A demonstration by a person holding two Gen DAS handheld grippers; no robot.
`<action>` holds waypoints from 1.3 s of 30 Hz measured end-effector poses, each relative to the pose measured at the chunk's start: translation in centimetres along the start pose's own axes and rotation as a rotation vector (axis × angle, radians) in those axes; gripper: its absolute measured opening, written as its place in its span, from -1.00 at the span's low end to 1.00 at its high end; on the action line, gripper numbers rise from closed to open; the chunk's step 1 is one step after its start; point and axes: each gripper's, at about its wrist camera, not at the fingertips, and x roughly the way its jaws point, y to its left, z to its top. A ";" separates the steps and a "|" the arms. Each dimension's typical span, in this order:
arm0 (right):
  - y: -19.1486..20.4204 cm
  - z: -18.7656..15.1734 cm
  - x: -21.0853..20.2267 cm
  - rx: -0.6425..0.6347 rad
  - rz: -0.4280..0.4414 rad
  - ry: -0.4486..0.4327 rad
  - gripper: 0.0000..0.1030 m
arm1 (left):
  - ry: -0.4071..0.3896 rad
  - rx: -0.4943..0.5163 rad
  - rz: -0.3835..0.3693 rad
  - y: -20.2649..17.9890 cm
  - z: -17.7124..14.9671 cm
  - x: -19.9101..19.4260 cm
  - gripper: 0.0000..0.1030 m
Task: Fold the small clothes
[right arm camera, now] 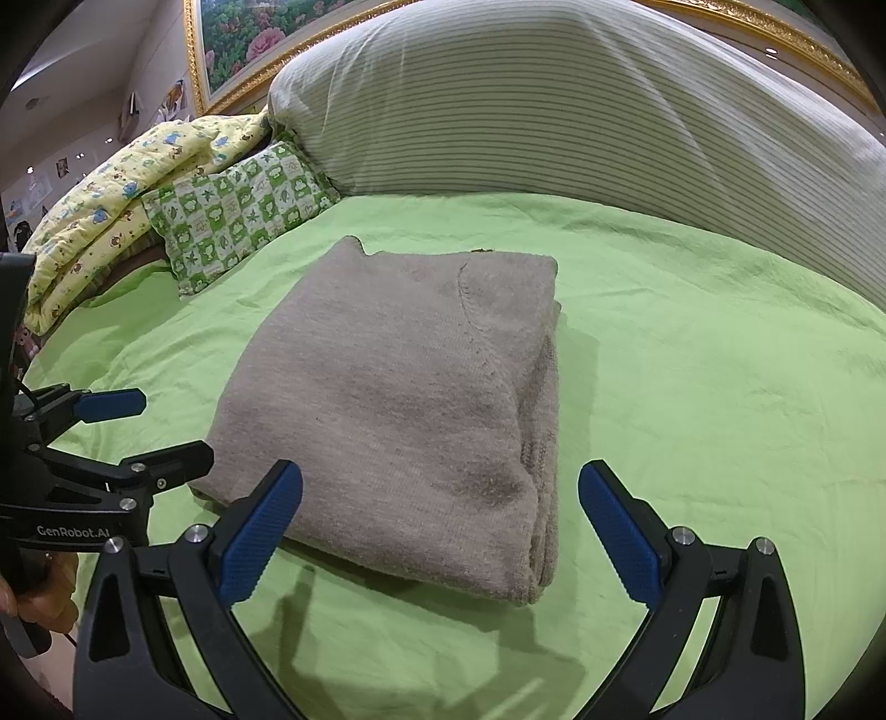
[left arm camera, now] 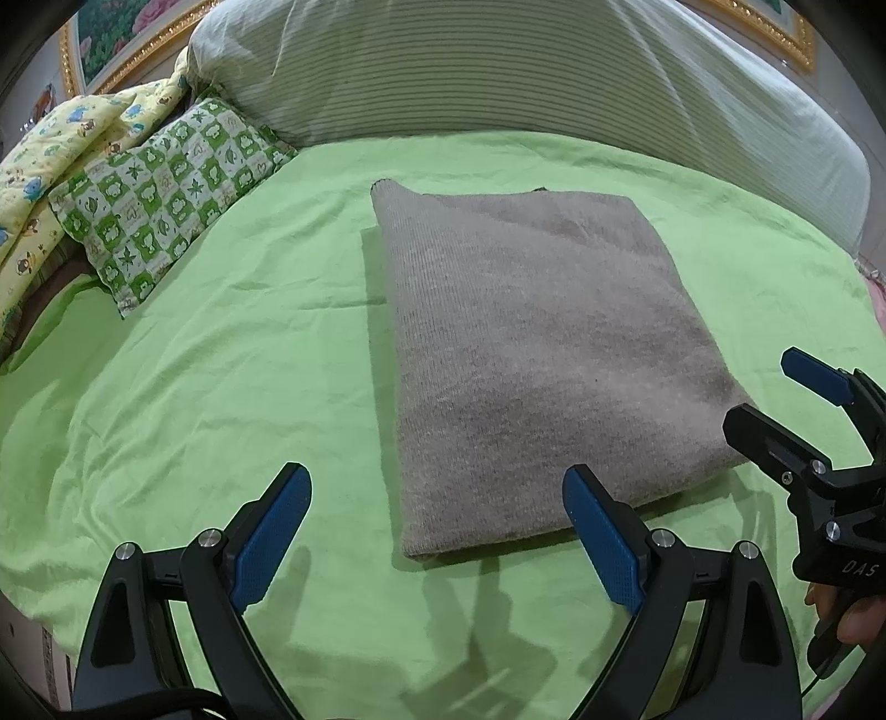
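Observation:
A grey-brown knitted garment (left arm camera: 531,354) lies folded into a flat rectangle on the green bedsheet (left arm camera: 194,387); it also shows in the right wrist view (right arm camera: 398,399). My left gripper (left arm camera: 437,531) is open and empty, hovering just above the garment's near left corner. My right gripper (right arm camera: 440,531) is open and empty, hovering over the garment's near right corner. The right gripper also shows at the right edge of the left wrist view (left arm camera: 775,404), and the left gripper at the left edge of the right wrist view (right arm camera: 149,426). Neither touches the cloth.
A large striped pillow (left arm camera: 554,72) runs along the back of the bed. A green checked pillow (left arm camera: 166,194) and a yellow patterned quilt (left arm camera: 61,149) lie at the back left. A gold-framed picture (right arm camera: 243,33) hangs behind.

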 end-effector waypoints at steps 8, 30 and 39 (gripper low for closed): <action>-0.2 0.1 0.3 0.006 -0.003 0.008 0.94 | 0.015 0.000 -0.007 0.2 0.0 0.3 0.80; -0.2 0.2 0.8 0.021 -0.009 0.012 0.94 | 0.036 0.000 -0.013 0.5 0.2 1.0 0.80; -0.4 0.3 1.0 0.023 -0.005 0.014 0.94 | 0.043 -0.003 -0.016 0.5 0.4 1.3 0.80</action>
